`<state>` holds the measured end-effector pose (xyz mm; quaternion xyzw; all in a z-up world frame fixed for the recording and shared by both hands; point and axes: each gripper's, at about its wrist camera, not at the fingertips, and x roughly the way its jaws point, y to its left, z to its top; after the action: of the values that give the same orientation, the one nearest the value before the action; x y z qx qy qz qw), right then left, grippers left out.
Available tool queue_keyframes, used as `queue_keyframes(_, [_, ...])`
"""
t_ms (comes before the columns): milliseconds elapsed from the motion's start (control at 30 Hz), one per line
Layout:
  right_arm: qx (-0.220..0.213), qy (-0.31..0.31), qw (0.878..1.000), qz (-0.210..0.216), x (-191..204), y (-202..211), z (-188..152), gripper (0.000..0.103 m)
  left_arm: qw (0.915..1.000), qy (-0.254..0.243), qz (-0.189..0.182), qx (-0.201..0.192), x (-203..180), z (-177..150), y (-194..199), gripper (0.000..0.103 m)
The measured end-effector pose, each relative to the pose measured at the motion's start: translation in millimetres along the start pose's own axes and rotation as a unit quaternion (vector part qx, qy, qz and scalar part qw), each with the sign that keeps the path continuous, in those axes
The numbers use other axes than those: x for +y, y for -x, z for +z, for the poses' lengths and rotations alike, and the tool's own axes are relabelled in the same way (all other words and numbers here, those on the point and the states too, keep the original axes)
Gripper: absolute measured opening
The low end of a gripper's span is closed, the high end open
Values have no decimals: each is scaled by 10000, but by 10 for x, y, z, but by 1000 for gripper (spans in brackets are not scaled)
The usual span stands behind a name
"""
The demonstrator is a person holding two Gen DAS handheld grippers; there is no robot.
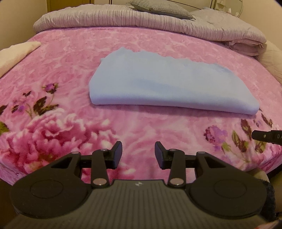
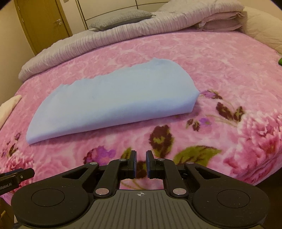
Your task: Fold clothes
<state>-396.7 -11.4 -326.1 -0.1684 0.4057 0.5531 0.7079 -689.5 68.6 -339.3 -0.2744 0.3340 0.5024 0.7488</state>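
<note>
A light blue garment (image 1: pixel 169 82) lies folded into a flat oblong on the pink floral blanket (image 1: pixel 70 58). It also shows in the right wrist view (image 2: pixel 112 100). My left gripper (image 1: pixel 138 155) is open and empty, hovering over the blanket in front of the garment's near edge. My right gripper (image 2: pixel 141 163) is empty with its jaws a narrow gap apart, held over the blanket short of the garment's near right side. Each gripper's tip shows at the edge of the other's view.
A rolled grey-lilac quilt (image 1: pixel 123 19) with a grey pillow (image 1: pixel 162 8) lies along the far side of the bed. A cream pillow (image 1: pixel 14 54) sits at the left edge. A wooden door (image 2: pixel 47 22) stands beyond the bed.
</note>
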Motion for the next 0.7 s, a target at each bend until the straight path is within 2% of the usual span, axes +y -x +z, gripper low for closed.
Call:
queue_keyframes(267, [42,-112,9999,20,-73,-113,39,11,10000,23,-75,59,64,40,-104,36])
queue_keyframes(400, [-139,-579,9979,257,-258,-127,86,11,9999,50,-93,33,111,78,-150,36])
queue_keyframes(467, [-237,-1000,9935,483,-394,-134,111,11,9999,65,-100,40,134,93,-183,36])
queue_keyframes(567, [-360,-1972,9743,1029,-664,-165,120,11,9998,79,-170,56,164,124,-234,36])
queue_keyframes(700, [-386,-3196,9319,1670,-988,-269,125,11,9995,95,-302,-38,202,197,-265,36])
